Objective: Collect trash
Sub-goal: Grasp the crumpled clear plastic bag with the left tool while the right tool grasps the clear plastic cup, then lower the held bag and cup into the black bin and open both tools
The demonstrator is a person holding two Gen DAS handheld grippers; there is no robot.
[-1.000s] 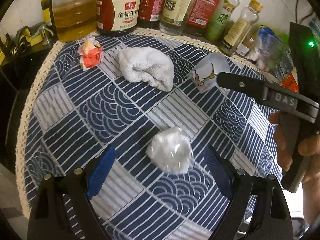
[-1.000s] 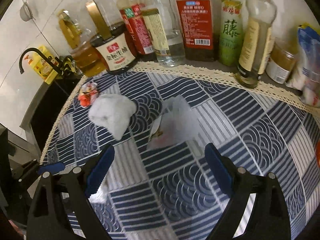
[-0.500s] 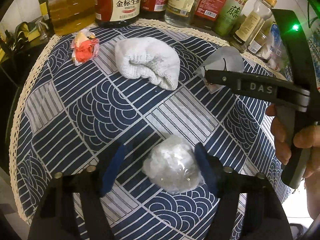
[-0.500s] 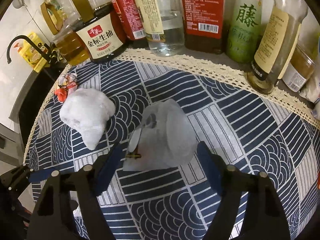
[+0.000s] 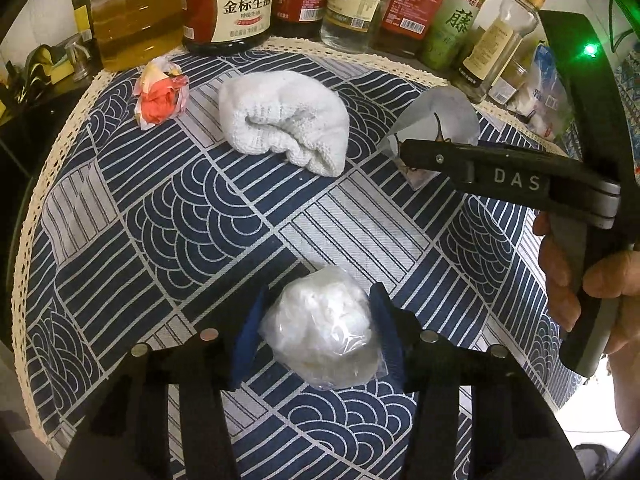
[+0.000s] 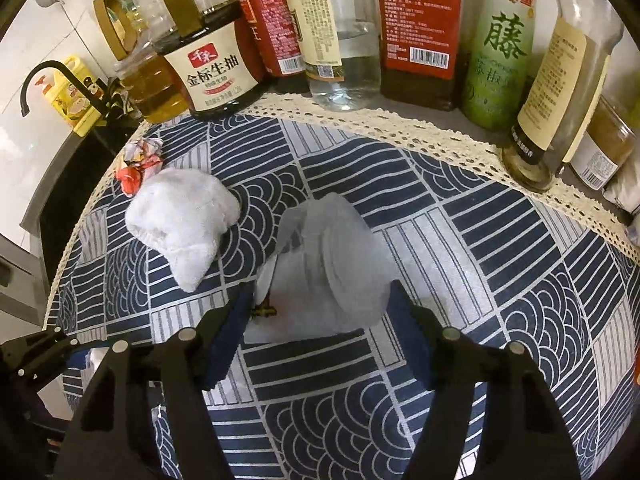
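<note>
A crumpled clear plastic ball [image 5: 324,328] lies on the blue patterned cloth between the blue pads of my left gripper [image 5: 316,334]; the pads touch its sides, so the gripper is shut on it. A translucent white wrapper [image 6: 332,264] with a small printed mark lies between the pads of my right gripper [image 6: 324,328], which closes around it with its jaws at the wrapper's edges. The wrapper also shows in the left wrist view [image 5: 436,120], behind the right gripper's black finger. A red-and-white crumpled wrapper [image 5: 160,94] lies at the cloth's far left.
A folded white towel [image 5: 288,124] lies mid-cloth, also in the right wrist view [image 6: 180,220]. A row of sauce and oil bottles [image 6: 360,28] stands along the back edge. A sink tap [image 6: 52,80] is at the left. The lace cloth edge [image 5: 28,232] curves down the left.
Both grippers moved forward and down and narrowed. The left one closed onto the plastic ball. The right one closed in around the translucent wrapper.
</note>
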